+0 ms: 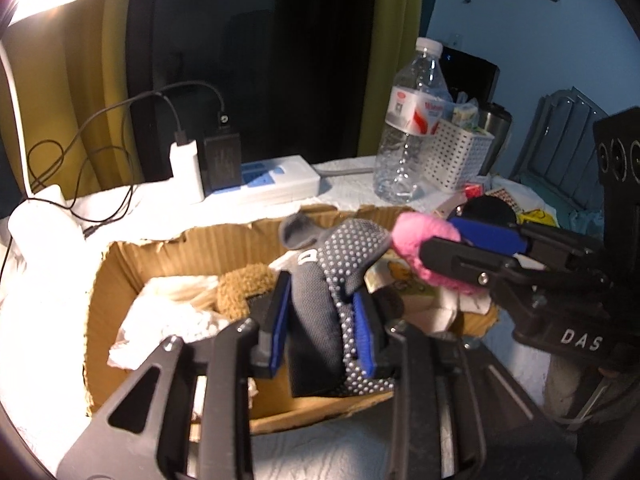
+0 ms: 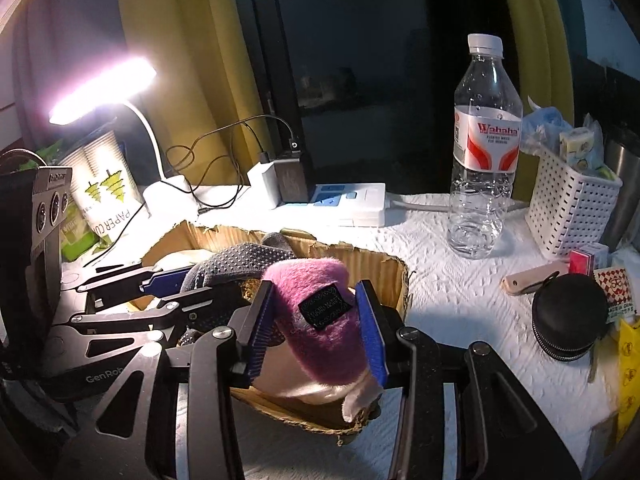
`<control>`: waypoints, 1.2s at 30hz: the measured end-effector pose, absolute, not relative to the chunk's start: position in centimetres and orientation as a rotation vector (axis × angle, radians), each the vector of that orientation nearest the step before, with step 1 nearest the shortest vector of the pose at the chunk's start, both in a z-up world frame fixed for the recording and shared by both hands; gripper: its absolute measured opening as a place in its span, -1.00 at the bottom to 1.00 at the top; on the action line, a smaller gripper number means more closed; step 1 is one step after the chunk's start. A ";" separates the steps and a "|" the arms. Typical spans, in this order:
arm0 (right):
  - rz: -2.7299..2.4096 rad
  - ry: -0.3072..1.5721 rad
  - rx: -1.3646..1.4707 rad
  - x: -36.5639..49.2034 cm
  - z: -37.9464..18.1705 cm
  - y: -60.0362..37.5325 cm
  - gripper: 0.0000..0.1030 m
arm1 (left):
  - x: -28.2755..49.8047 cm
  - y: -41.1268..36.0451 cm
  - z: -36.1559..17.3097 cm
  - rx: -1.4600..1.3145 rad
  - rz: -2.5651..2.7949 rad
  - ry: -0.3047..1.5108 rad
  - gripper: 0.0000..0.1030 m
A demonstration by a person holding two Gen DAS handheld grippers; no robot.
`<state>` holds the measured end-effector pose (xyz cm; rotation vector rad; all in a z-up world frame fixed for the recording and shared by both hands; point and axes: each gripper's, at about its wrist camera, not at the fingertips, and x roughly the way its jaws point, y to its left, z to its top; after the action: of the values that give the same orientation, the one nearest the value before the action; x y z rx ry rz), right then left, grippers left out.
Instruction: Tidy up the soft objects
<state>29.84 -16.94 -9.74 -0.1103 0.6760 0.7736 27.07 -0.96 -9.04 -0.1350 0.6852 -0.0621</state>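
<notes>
My left gripper (image 1: 322, 320) is shut on a grey sock with white grip dots (image 1: 336, 280) and holds it over the torn cardboard box (image 1: 132, 280). My right gripper (image 2: 318, 322) is shut on a pink fuzzy slipper with a black label (image 2: 320, 312), also above the box (image 2: 384, 264). In the left wrist view the right gripper (image 1: 440, 236) comes in from the right, its fingers around the pink slipper (image 1: 416, 236). In the right wrist view the left gripper (image 2: 184, 284) holds the grey sock (image 2: 236, 260) at the left. A brown plush item (image 1: 240, 288) and white cloth (image 1: 168, 312) lie inside the box.
A water bottle (image 2: 484, 152), a white perforated basket (image 2: 568, 208), a power strip with chargers (image 2: 332, 204) and a lit desk lamp (image 2: 100, 92) stand behind the box. A black round pouch (image 2: 568, 316) and small packets lie at the right on white paper towel (image 2: 452, 292).
</notes>
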 end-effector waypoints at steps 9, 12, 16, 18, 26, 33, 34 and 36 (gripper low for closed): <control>0.742 0.663 -0.128 29.4 -9.2 -17.2 0.09 | 26.3 -1.0 -8.2 -0.121 -0.038 0.677 -0.26; 0.733 0.660 -0.123 29.1 -8.8 -17.5 0.10 | 25.6 -0.7 -7.5 -0.145 -0.040 0.656 0.49; 0.727 0.647 -0.121 28.2 -8.0 -18.1 0.10 | 24.4 -0.7 -6.4 -0.145 -0.037 0.632 0.50; 0.722 0.638 -0.119 27.6 -7.4 -18.3 0.10 | 23.8 -0.7 -5.9 -0.145 -0.036 0.623 0.50; 0.713 0.608 -0.130 24.6 -5.9 -19.0 0.11 | 20.6 -1.1 -4.1 -0.141 -0.030 0.584 0.50; 0.704 0.623 -0.137 22.2 -6.4 -19.5 0.11 | 17.5 -1.2 -3.7 -0.149 -0.024 0.566 0.50; 0.703 0.623 -0.137 21.9 -6.5 -19.5 0.11 | 17.0 -1.2 -3.7 -0.151 -0.025 0.565 0.50; 0.701 0.625 -0.136 21.1 -6.6 -19.7 0.11 | 16.3 -1.3 -3.8 -0.154 -0.026 0.566 0.50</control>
<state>21.06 -19.69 -6.56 -0.1364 0.6252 0.7005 16.26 -1.27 -3.84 -0.1544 0.5661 -0.0255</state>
